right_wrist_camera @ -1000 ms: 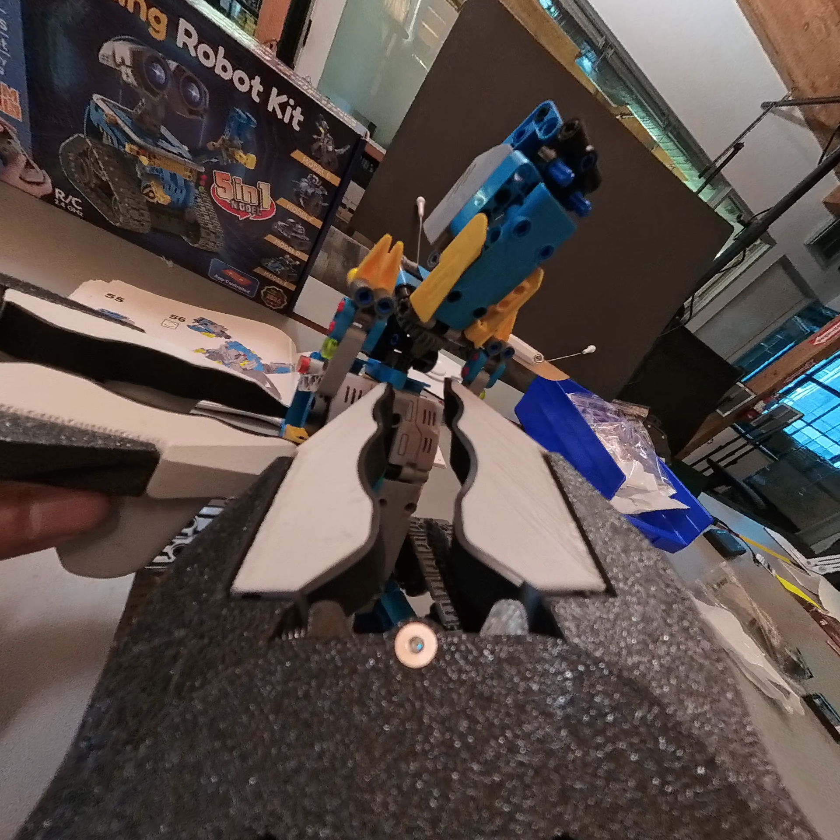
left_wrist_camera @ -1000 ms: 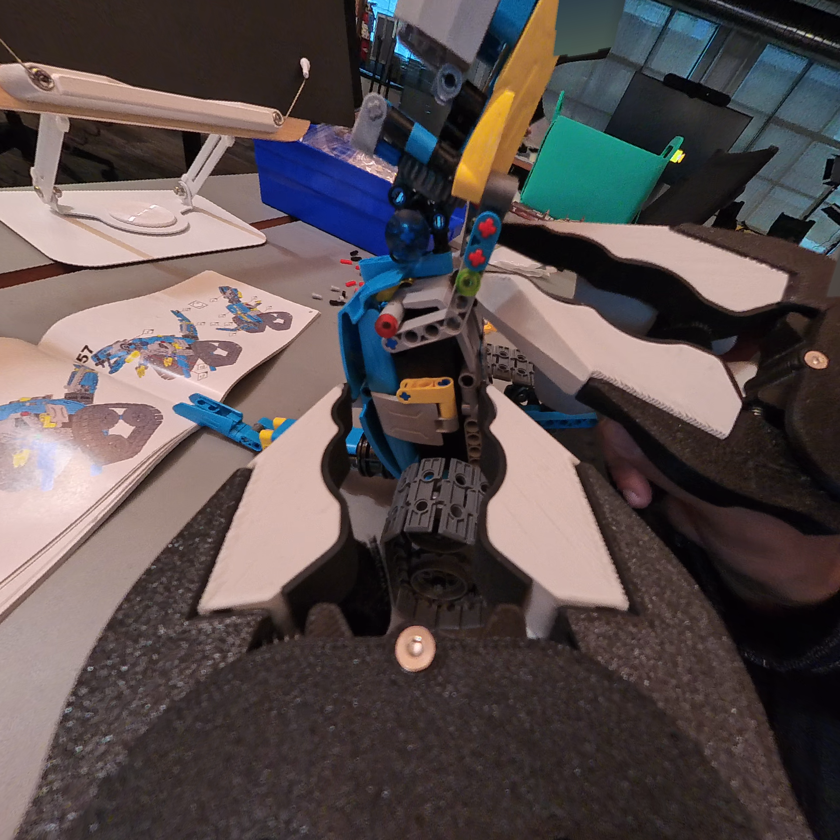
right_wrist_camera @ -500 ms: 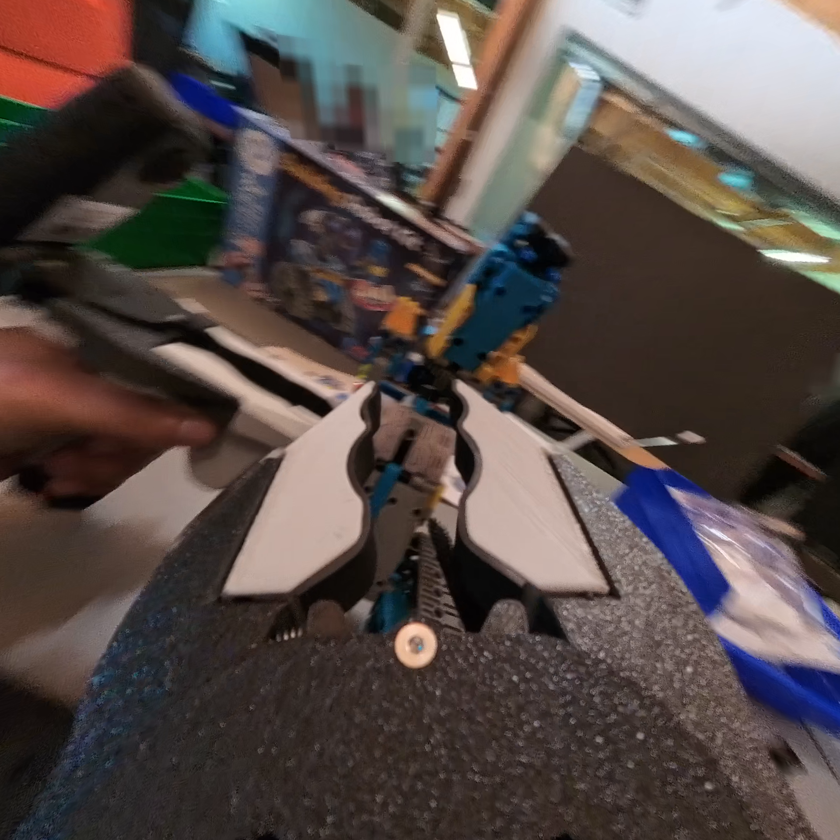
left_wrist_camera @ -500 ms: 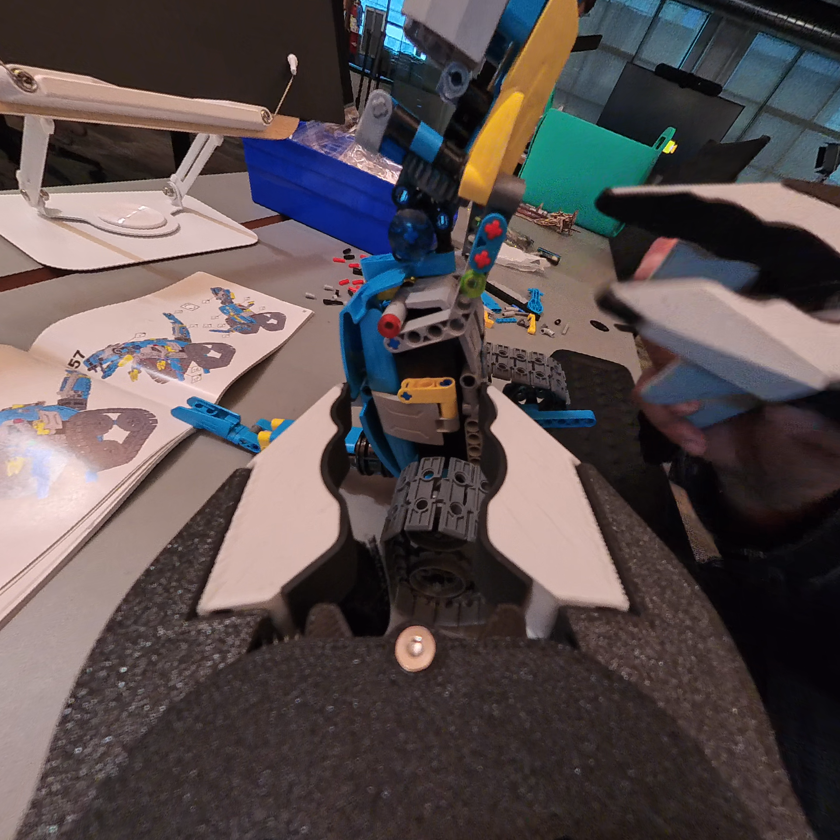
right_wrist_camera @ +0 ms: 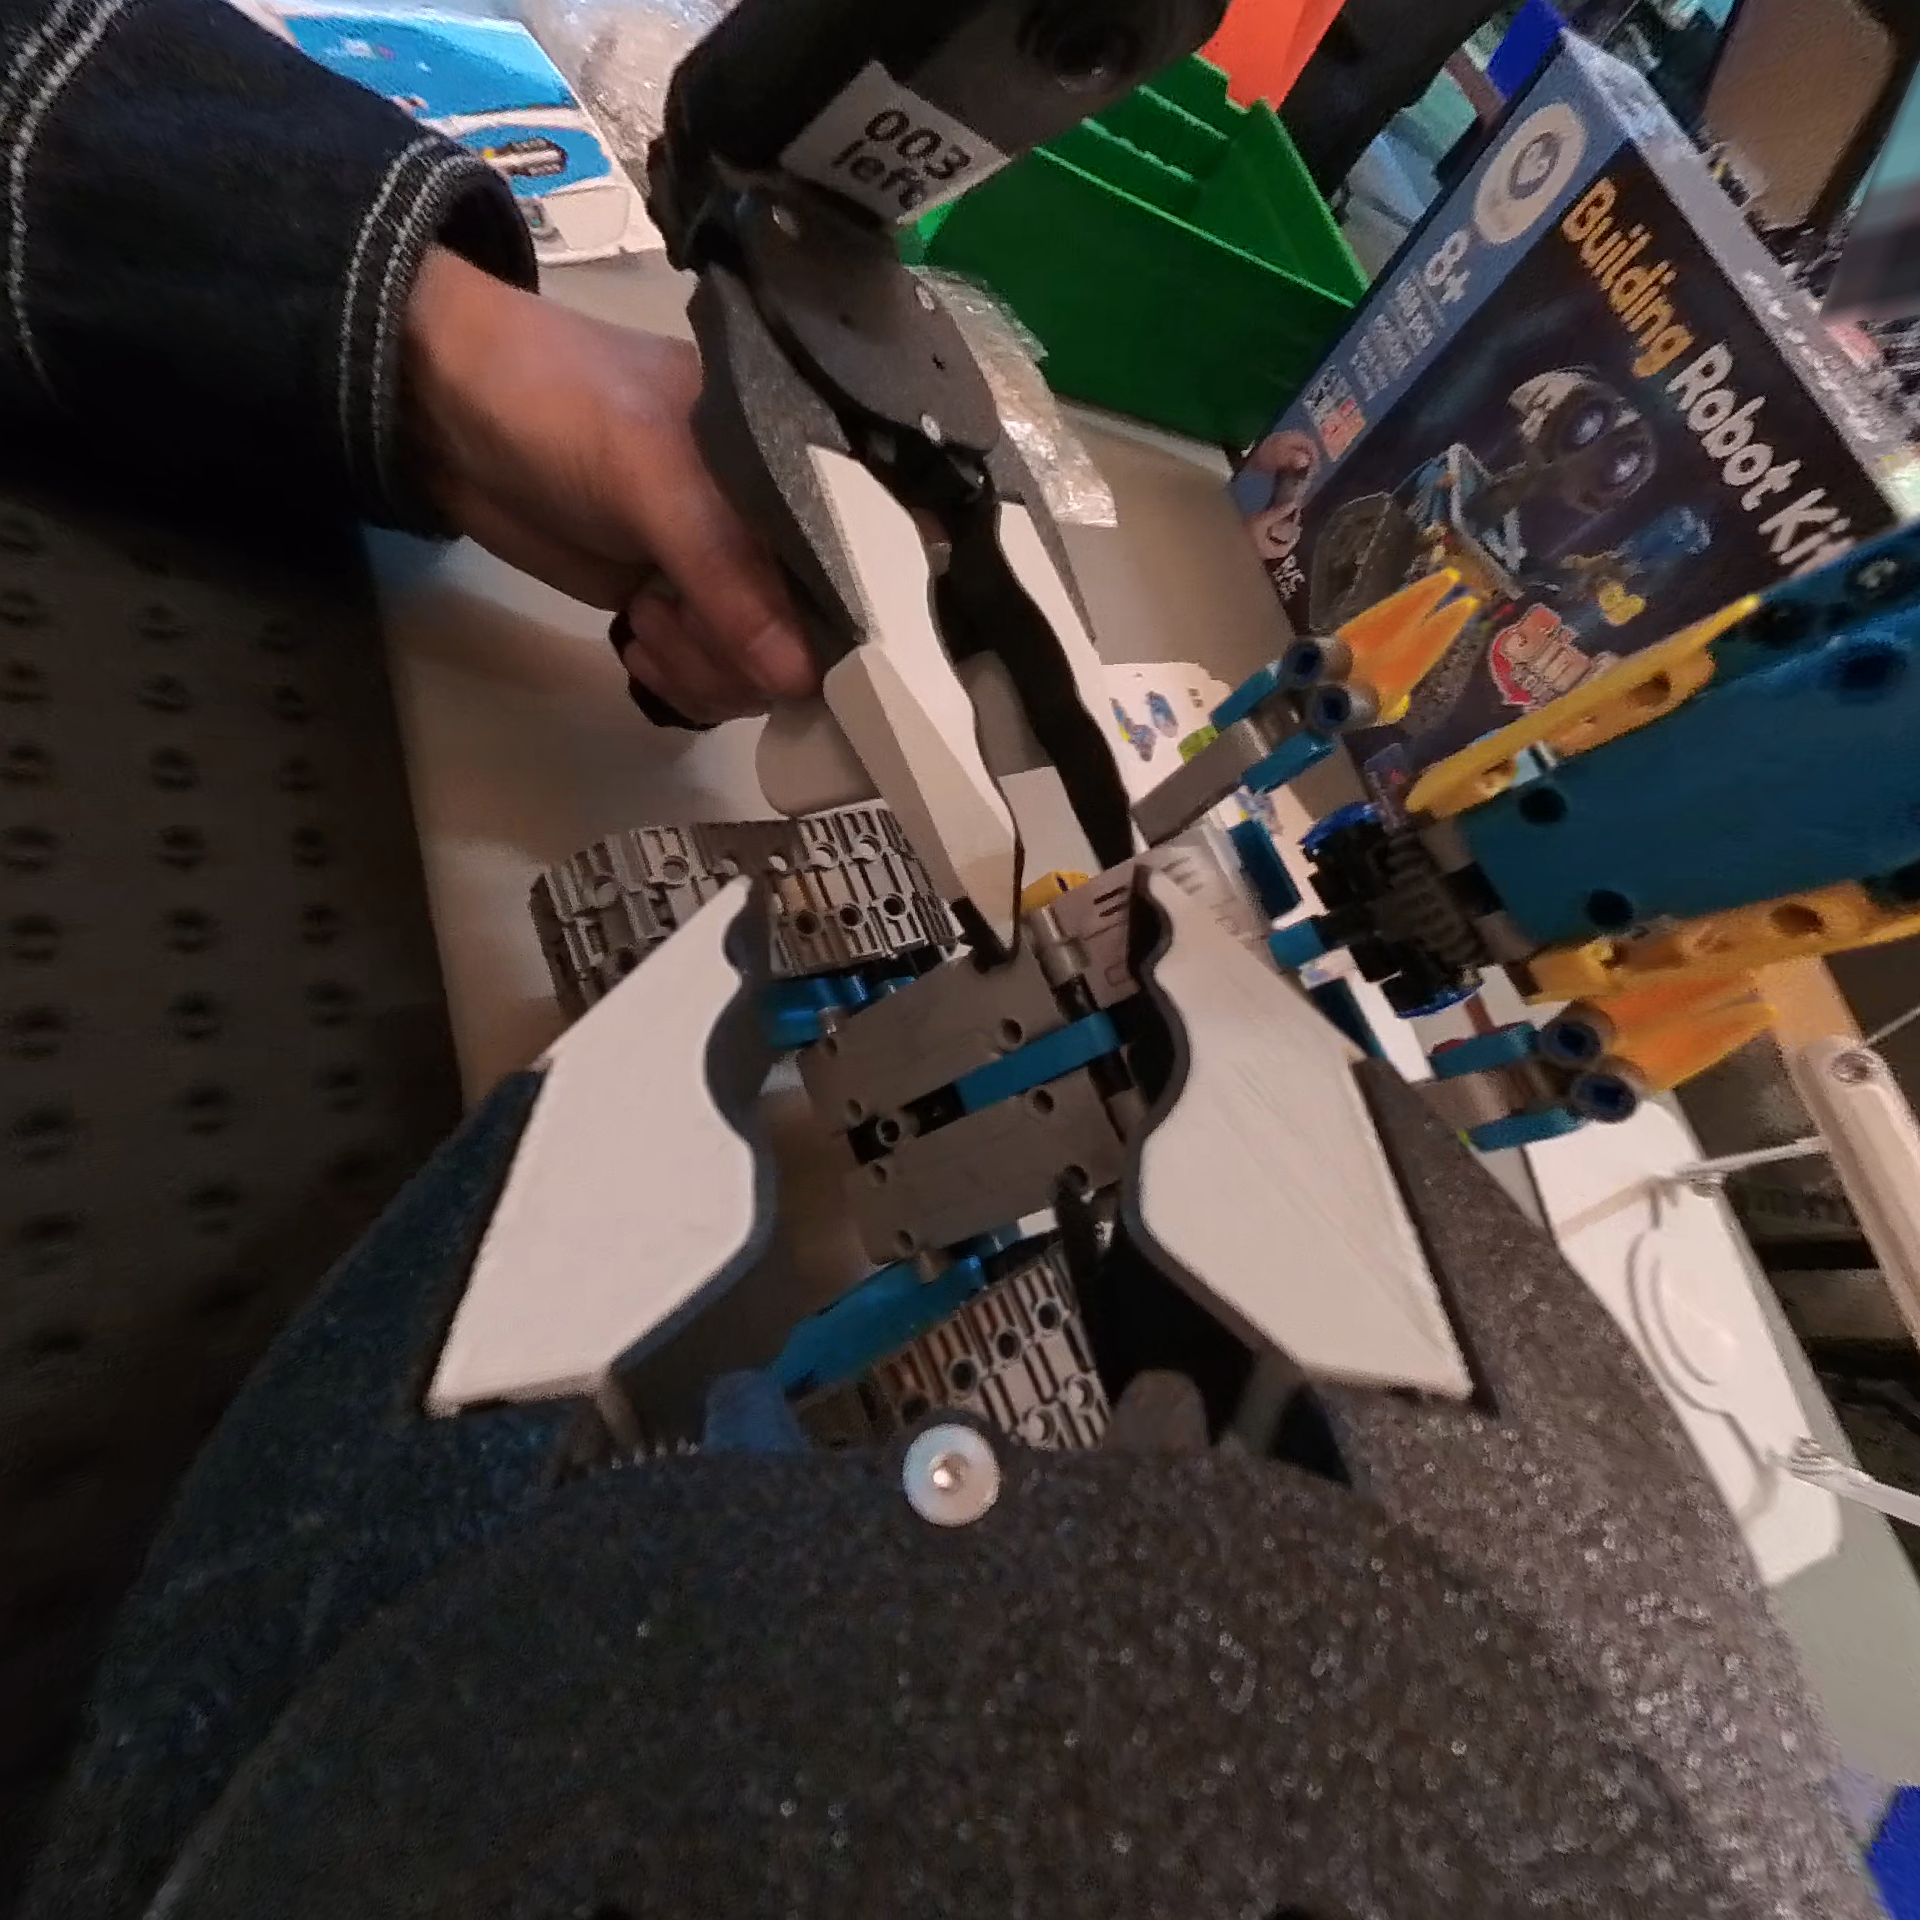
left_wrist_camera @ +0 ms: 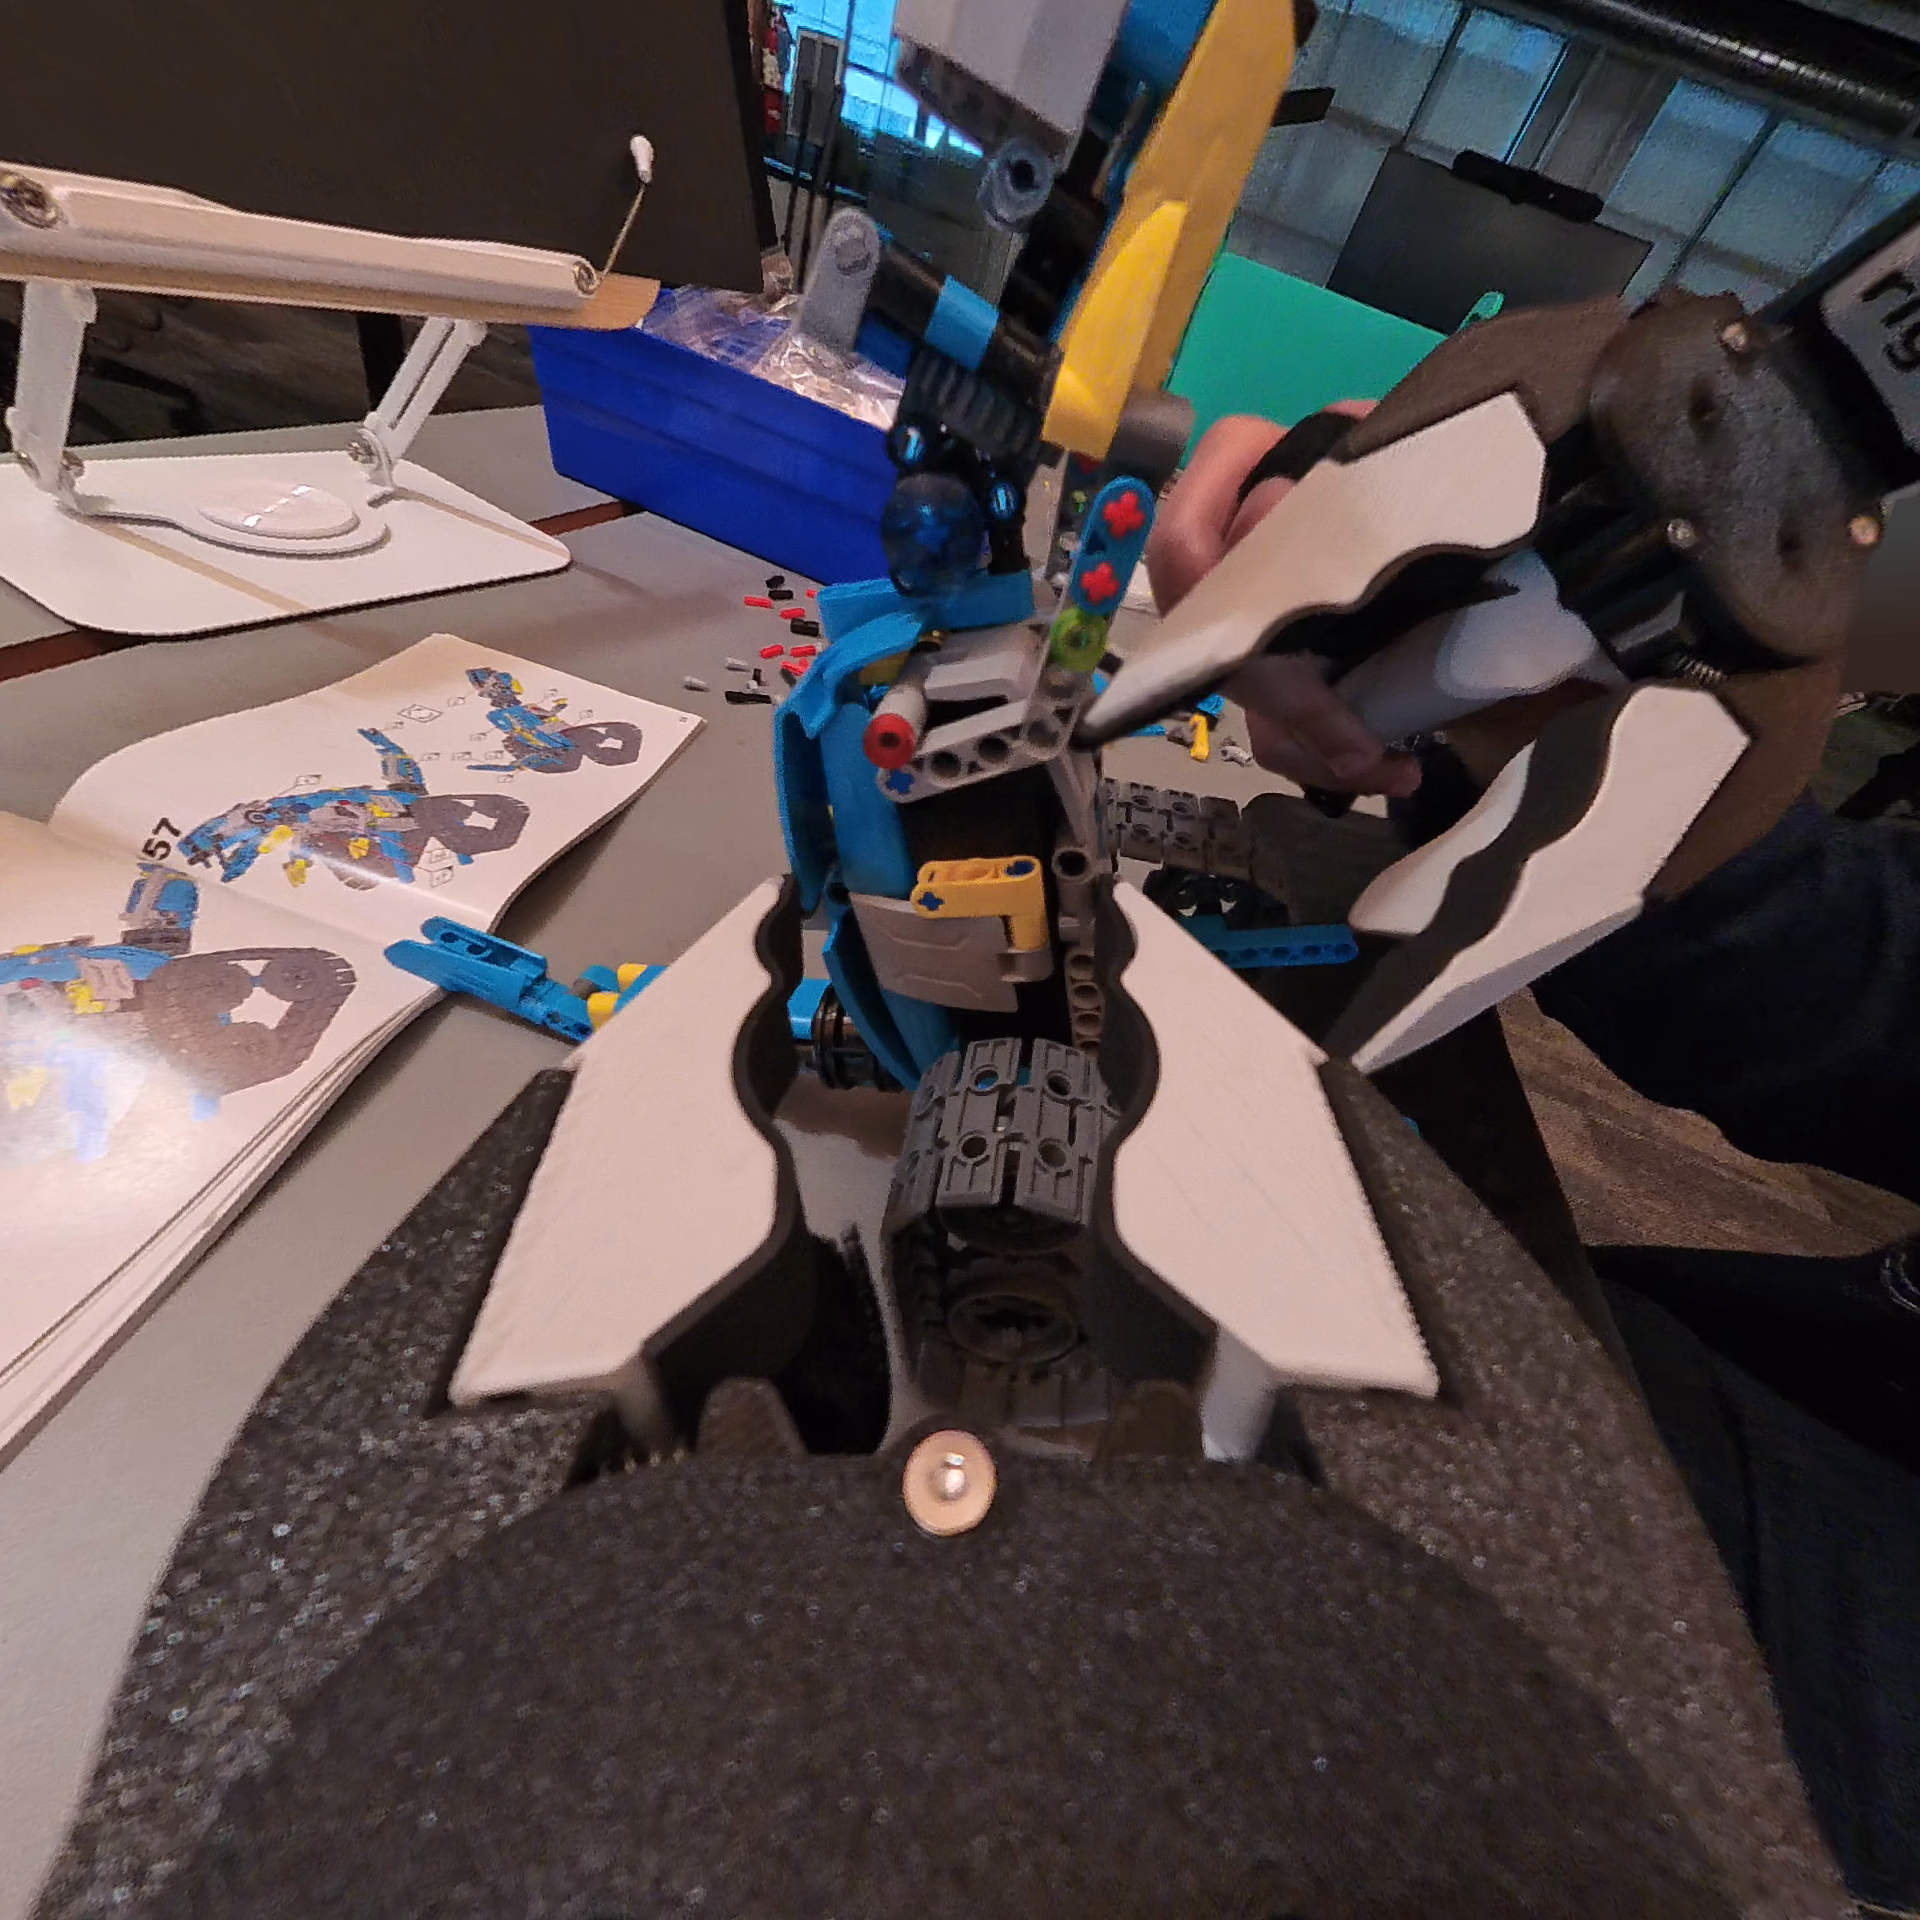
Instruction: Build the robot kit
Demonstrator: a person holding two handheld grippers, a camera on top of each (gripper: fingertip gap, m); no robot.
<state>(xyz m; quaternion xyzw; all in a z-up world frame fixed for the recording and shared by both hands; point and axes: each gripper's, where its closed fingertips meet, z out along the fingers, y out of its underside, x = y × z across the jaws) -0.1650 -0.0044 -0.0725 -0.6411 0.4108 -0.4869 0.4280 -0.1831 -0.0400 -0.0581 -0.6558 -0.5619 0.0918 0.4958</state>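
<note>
At lower centre of the left wrist view, the left gripper point(left_wrist_camera: 945, 914) is clamped on the toy robot model point(left_wrist_camera: 966, 935), at the grey track, holding it upright as it did a second ago. The right gripper point(right_wrist_camera: 951, 904) has rolled over and widened; its jaws now straddle the model's grey underside, firm contact unclear. The instruction booklet point(left_wrist_camera: 312, 831) at left is unmoved.

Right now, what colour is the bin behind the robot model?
Blue bin; left wrist view shows it best.
</note>
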